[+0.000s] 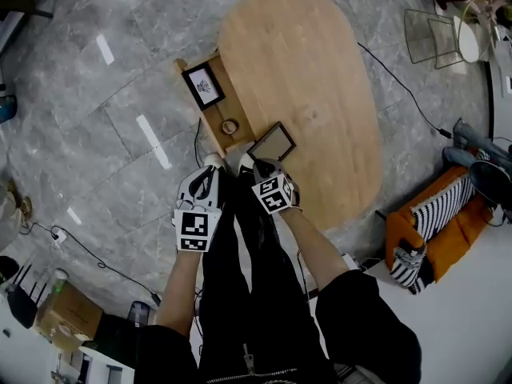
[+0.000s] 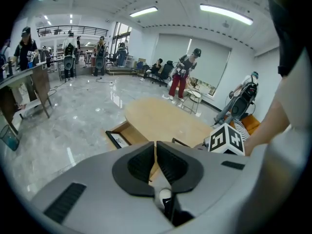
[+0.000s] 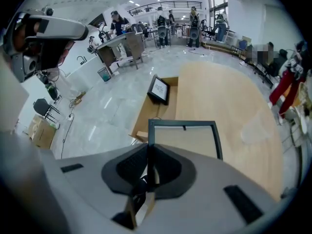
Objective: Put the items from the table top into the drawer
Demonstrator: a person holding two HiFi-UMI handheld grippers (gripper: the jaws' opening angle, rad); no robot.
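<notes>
Counter [image 1: 320, 78]: oval top of light wood, standing on a grey marbled floor [image 1: 104, 94].
Drawer [image 1: 216, 118]: pulled out open at the counter's left side, wooden inside.
Drawer contents: black framed print [image 1: 203, 86] lying towards the far end; small ring [image 1: 230, 126] at the near end, well apart from the print.
Dark frame [image 1: 272, 142]: thin-rimmed with a beige panel, over the counter's near-left edge, just beside the drawer's near end. Whether it rests on the wood cannot be told.
Right gripper [image 3: 148, 152]: jaws narrow, closed on the dark frame's near rim, with the frame [image 3: 184, 139] extending away over the counter.
Left gripper [image 2: 155, 147]: jaws drawn together, nothing between them, just beside the right gripper and short of the drawer's near end.
</notes>
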